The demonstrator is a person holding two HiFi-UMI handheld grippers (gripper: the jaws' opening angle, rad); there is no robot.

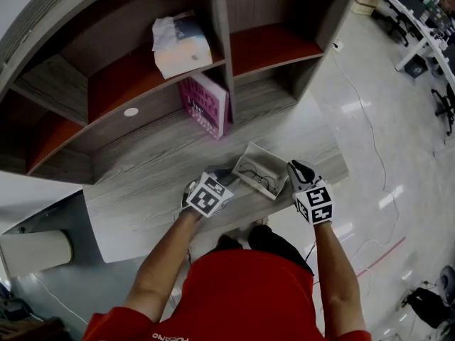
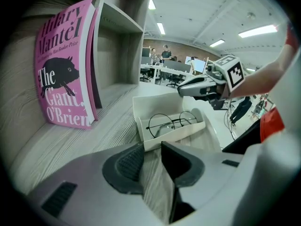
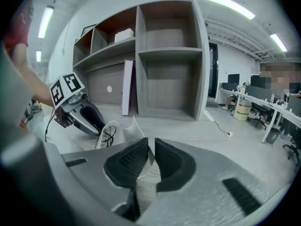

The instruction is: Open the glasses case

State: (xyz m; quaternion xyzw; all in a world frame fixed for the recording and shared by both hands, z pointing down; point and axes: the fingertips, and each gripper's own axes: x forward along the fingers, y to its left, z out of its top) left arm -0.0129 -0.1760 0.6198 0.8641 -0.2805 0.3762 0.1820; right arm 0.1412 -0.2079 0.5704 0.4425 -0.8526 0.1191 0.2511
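Where the wooden shelves (image 1: 220, 62) rise over the grey desk (image 1: 156, 169) (a pink book (image 1: 206, 105) stands against them), the white glasses case (image 1: 257, 170) lies open on the desk. The left gripper (image 2: 150, 149) holds its jaws spread just before the case's near end, gripping nothing. The right gripper (image 3: 151, 149) has its jaws nearly together, pinching the edge of the raised lid. Round glasses (image 2: 171, 124) lie inside.

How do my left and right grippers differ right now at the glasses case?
Jaws: the left gripper holds them apart over bare tabletop; the right gripper has them closed on a thin white edge of the glasses case. Place: in the head view the left gripper sits at the case's left end, the right gripper at its right end. Shared: both point toward the open case, with the glasses lying inside.
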